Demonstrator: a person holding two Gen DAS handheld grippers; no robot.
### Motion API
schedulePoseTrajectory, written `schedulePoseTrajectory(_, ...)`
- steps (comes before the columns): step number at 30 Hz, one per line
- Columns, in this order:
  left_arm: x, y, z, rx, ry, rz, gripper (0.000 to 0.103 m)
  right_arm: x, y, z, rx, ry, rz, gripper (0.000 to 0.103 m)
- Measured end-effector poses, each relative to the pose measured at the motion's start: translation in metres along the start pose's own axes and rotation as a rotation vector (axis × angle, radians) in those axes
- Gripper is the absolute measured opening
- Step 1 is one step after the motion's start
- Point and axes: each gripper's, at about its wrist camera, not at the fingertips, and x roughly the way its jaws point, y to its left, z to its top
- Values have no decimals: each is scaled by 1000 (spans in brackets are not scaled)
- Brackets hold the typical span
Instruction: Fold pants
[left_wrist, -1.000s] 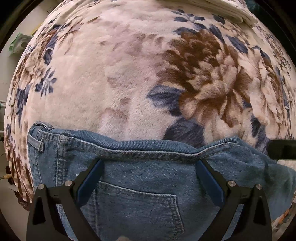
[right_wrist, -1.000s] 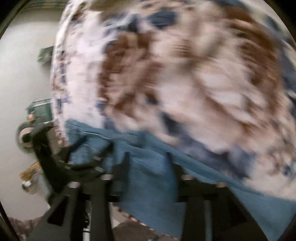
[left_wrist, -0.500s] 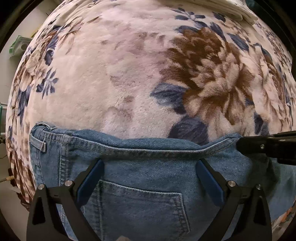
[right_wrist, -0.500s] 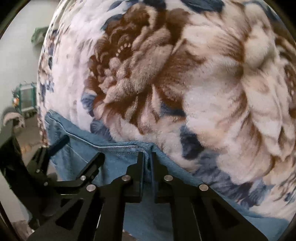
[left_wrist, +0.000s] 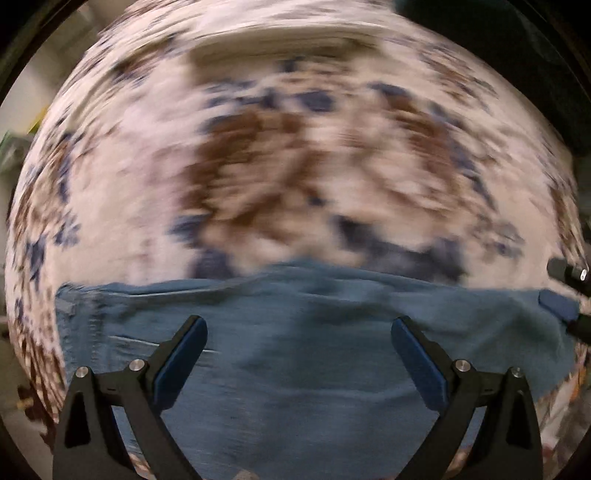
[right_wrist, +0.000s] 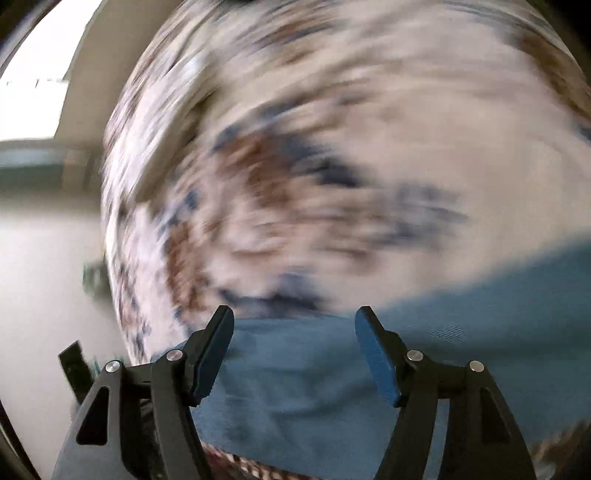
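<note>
Denim pants (left_wrist: 303, 354) lie on plush floral blanket (left_wrist: 280, 177); both grippers' fingers spread, empty.

Blue denim pants (left_wrist: 303, 354), brown-and-navy floral blanket (left_wrist: 295, 177)

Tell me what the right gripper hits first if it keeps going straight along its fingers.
Most likely the jeans: the right gripper is open with denim directly beyond its fingertips, the floral blanket just past. Blur leaves depth uncertain.
</note>
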Motion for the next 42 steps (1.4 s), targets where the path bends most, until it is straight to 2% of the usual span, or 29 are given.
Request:
schedulePoseTrajectory(5, 8, -100, -8, 128, 22, -29, 103, -106, -154, -37, 312, -187, -136, 71)
schedulePoseTrajectory(8, 18, -166, -13, 187, 51, -38, 103, -160, -242, -55, 466, -255, -215, 71)
schedulePoseTrajectory(12, 29, -236, -18, 257, 76, -33, 103, -189, -329, -70, 598, -291, -231, 71)
schedulePoseTrajectory(15, 37, -277, -22, 307, 88, -11, 103, -190, -366, -71, 623, -303, -193, 70)
schedulePoseTrajectory(16, 39, -288, -24, 319, 92, -7, 103, -186, -373, -70, 623, -296, -163, 70)
schedulePoseTrajectory(18, 42, -307, -26, 345, 97, 16, 103, -175, -379, -66, 612, -272, -130, 52)
schedulePoseTrajectory(19, 44, -315, -27, 356, 100, 25, 103, -170, -380, -65, 600, -257, -138, 40)
schedulePoseTrajectory(20, 44, -322, -27, 363, 99, 34, 103, -168, -381, -64, 579, -253, -149, 33)
schedulePoseTrajectory(22, 47, -334, -26, 377, 94, 53, 103, -170, -379, -63, 528, -262, -181, 26)
schedulePoseTrajectory(25, 50, -348, -23, 385, 83, 71, 103, -186, -367, -66, 483, -312, -170, 20)
schedulePoseTrajectory(27, 54, -353, -22, 386, 85, 84, 103, -197, -358, -68, 448, -358, -166, 19)
schedulePoseTrajectory(29, 57, -363, -23, 380, 84, 95, 103, -189, -360, -68, 413, -326, -191, 19)
schedulePoseTrajectory(31, 69, -375, -21, 380, 97, 106, 103, -170, -379, -65, 462, -239, -119, 22)
schedulePoseTrajectory(33, 79, -390, -24, 370, 107, 101, 103, -172, -396, -66, 519, -227, -15, 23)
schedulePoseTrajectory(35, 80, -391, -30, 362, 107, 92, 103, -184, -401, -70, 536, -255, 62, 29)
schedulePoseTrajectory(37, 83, -385, -36, 350, 110, 83, 103, -188, -398, -75, 519, -253, 130, 48)
schedulePoseTrajectory(39, 88, -379, -42, 338, 125, 75, 103, -180, -392, -78, 507, -209, 186, 52)
schedulePoseTrajectory(42, 98, -374, -47, 315, 143, 61, 103, -137, -381, -79, 496, -63, 229, 52)
